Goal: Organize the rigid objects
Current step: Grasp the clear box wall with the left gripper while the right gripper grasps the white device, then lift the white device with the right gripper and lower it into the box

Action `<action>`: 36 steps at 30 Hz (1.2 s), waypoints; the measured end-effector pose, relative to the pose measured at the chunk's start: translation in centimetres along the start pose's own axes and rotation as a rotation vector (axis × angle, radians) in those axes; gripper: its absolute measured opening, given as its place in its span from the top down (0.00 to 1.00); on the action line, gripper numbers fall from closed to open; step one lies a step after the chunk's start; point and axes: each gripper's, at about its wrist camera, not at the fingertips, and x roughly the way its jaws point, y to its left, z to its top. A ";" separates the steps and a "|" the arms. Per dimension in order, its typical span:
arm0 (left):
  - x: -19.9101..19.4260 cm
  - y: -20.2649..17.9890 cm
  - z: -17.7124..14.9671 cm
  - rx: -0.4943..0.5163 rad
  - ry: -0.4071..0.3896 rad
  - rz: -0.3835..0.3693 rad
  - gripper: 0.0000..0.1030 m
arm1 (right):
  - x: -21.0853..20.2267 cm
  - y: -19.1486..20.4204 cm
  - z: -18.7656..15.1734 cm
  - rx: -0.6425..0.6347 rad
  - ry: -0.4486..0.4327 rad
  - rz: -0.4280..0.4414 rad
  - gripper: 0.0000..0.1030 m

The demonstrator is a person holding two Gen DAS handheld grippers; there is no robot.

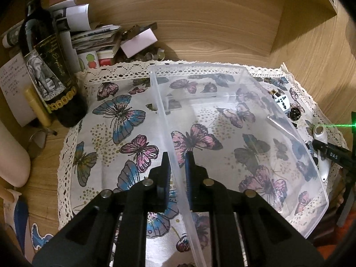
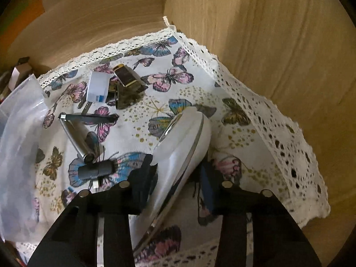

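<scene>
The left claw (image 1: 178, 162) is pinched narrow over the near-side wall of a clear plastic bin (image 1: 233, 133), one finger outside the wall and one inside, so the wall runs straight away from between the fingers. The bin sits on a butterfly-print cloth (image 1: 115, 115) with a lace border, spread over the wooden counter (image 1: 200, 33). Off to the left of this claw stands a dark wine bottle (image 1: 51, 75) with an elephant on its label, and behind it a heap of papers and booklets (image 1: 93, 37).

The right claw (image 2: 178, 169) holds a long white handled object (image 2: 184, 142) with a chrome band along its edge (what it is exactly, I cannot tell); it lies slanted between the two fingers, its rounded end pointing away from the claw. Ahead and to the left of this claw, on the same cloth, lie a silver nail clipper (image 2: 77, 133), a small dark cylinder (image 2: 95, 170) just beside it, and farther out a white plug adapter (image 2: 96, 87) next to a dark gold-trimmed piece (image 2: 124, 76). The bin's frosted edge shows at the far left of the right claw.
</scene>
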 end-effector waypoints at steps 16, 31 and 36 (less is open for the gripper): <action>-0.1 0.1 0.0 -0.030 0.001 -0.002 0.88 | -6.0 1.8 3.8 -0.081 -0.186 0.109 0.70; -0.6 -0.2 -0.3 -0.018 -0.021 0.017 0.88 | -13.0 9.2 7.8 -0.313 -0.392 0.303 0.70; -0.7 -0.1 -0.4 -0.027 -0.024 0.005 0.88 | -12.7 12.5 7.8 -0.400 -0.378 0.368 0.70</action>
